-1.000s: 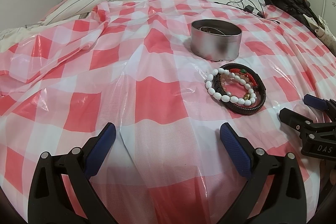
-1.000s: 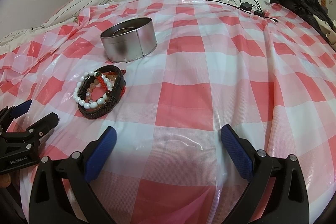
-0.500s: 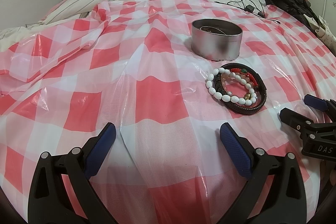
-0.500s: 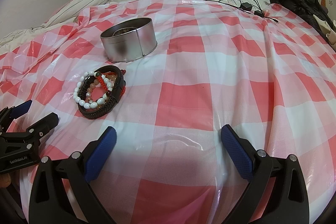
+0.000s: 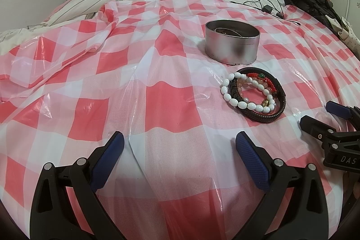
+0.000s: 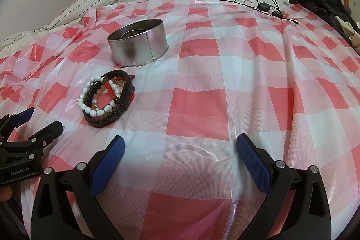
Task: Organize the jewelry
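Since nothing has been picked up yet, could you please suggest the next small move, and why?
Probably bring the open right hand-held gripper forward and left to the white bead bracelet, which lies uppermost on the bracelet pile beside the round silver tin. Both hand-held grippers are empty, including the left.

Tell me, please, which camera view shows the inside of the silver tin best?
The left wrist view: it looks over the silver tin's rim onto something lying inside. The right wrist view shows more outer wall and seam, less interior.
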Tool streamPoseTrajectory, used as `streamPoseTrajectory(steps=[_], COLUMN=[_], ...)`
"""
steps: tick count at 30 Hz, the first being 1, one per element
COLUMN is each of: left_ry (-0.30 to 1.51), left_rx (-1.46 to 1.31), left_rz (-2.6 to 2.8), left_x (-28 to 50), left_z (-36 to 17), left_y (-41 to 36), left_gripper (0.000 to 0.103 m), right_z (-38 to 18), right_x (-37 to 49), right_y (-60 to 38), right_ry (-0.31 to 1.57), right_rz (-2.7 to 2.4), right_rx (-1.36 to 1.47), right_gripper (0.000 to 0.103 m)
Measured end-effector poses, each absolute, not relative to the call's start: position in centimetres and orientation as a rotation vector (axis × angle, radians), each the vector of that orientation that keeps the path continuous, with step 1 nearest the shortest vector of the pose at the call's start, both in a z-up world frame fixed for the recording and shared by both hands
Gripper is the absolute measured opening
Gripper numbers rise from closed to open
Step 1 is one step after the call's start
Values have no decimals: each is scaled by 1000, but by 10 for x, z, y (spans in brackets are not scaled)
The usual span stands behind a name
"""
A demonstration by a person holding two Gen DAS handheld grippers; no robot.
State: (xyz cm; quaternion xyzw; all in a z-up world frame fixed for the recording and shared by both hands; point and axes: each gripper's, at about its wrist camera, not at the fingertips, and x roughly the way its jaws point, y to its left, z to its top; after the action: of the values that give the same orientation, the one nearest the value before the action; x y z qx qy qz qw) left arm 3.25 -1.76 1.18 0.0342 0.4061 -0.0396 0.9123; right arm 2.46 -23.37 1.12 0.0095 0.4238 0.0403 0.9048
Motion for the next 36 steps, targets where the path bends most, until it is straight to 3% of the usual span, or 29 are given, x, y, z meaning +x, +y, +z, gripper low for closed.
streamPoseTrajectory(steps=[7, 14, 19, 21, 25, 31, 33, 35, 36], left_ry=[835, 722, 669, 677, 751, 796, 819, 840, 846], left_rx=[68, -90, 69, 117, 133, 246, 271, 294, 299], left_rz=[-83, -210, -346, -378, -453, -556, -581, -581, -584], left_x=[32, 26, 29, 39, 68, 90, 93, 94, 95], left_z=[12, 27, 42, 44, 38, 28, 23, 17, 17], left_y=[-18, 2, -27, -37, -40, -57, -63, -67, -67], left_gripper=[95, 95, 95, 89, 62, 55, 42, 13, 10], right_z=[11, 12, 11, 11, 11, 11, 12, 14, 17], right_x=[25, 28, 28, 28, 29, 30, 29, 27, 26], right_y=[-233, -239, -237, -236, -235, -235, -235, -235, -236], right_ry=[878, 896, 897, 898, 900, 898, 891, 874, 859], right_rz=[83, 97, 87, 82, 75, 71, 68, 61, 62], right_rx=[19, 45, 32, 27, 22, 22, 21, 21, 24], right_gripper=[96, 96, 96, 96, 96, 96, 96, 96, 96])
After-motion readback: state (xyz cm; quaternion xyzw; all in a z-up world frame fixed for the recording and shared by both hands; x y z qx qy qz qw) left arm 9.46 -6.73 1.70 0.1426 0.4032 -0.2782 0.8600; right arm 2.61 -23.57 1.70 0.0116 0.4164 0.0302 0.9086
